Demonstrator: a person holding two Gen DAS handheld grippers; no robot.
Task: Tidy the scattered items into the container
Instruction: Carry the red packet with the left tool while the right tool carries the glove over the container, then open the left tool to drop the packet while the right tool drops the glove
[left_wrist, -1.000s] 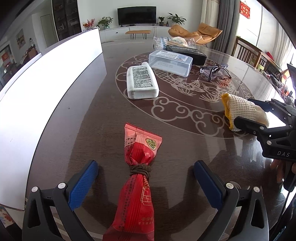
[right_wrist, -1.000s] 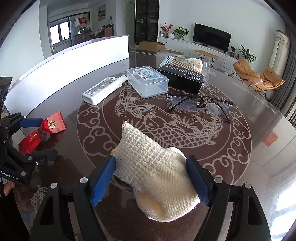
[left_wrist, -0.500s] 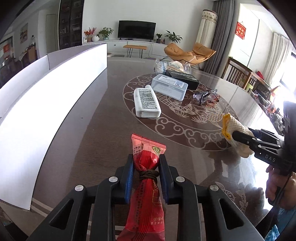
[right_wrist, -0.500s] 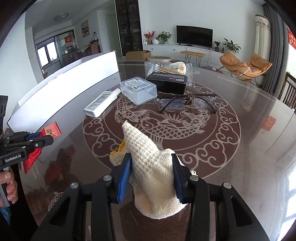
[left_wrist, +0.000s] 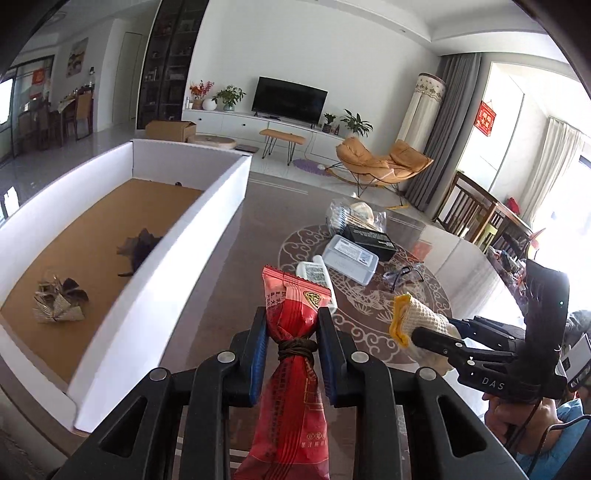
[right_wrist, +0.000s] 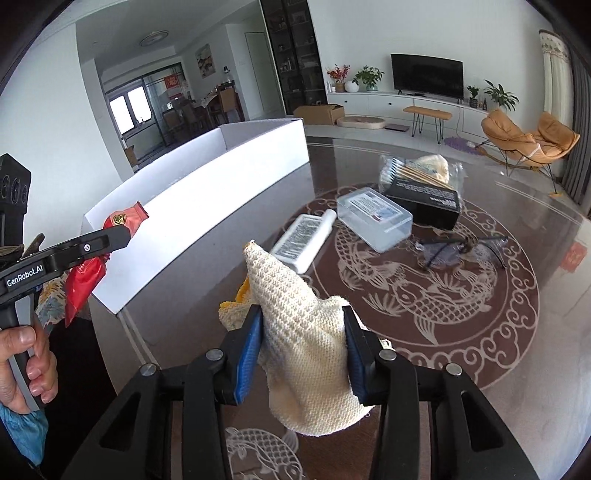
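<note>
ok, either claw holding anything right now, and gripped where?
Both. Left claw is shut on the red snack packet at its tied waist, just above the brown cord. Right claw is shut on the cream knitted cloth, pinched across its bunched middle.

red snack packet, tied w/ brown cord at its waist, pinched between blue pads, off the table, top end fwd. cream knit cloth w/ yellow edge, crumpled, clamped likewise, hanging clear of table. white box, long, open top, brown floor, holds 2 small folded paper bits. still on table: white bottle lying flat, clear plastic case, black box, bag of swabs, glasses.
</note>
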